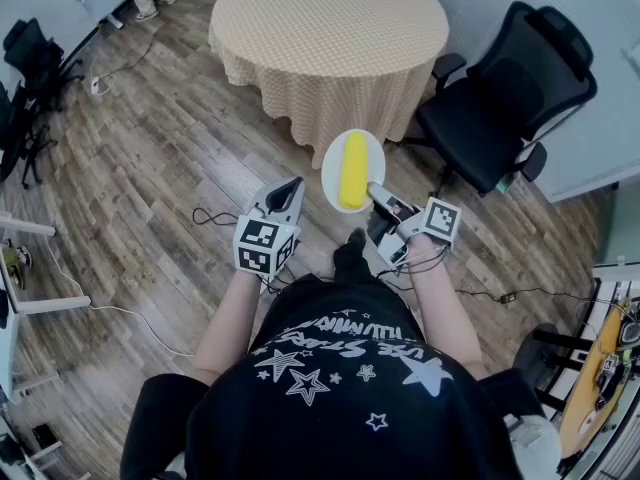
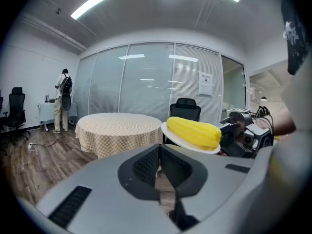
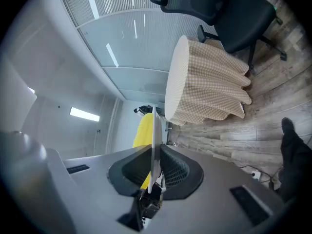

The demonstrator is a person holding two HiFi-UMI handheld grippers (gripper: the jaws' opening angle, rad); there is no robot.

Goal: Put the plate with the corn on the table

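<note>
Head view: right gripper (image 1: 374,192) clamps the rim of the plate (image 1: 367,152), level so the corn (image 1: 353,171) won't roll, short of the table (image 1: 330,28); left gripper (image 1: 291,186) closed, empty.

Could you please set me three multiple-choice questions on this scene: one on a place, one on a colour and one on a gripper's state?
1. Where is the plate with the corn, relative to the round table?
A. Resting on it
B. In the air, short of it
C. Under it

2. What colour is the office chair?
A. Black
B. Red
C. White

3. How do the jaws of the left gripper stand?
A. Together, on nothing
B. Clamped on the plate
C. Wide apart

Answers:
1 B: the right gripper grips the plate's rim over the floor.
2 A: seat and back are black.
3 A: its jaws meet with nothing between them.
</note>
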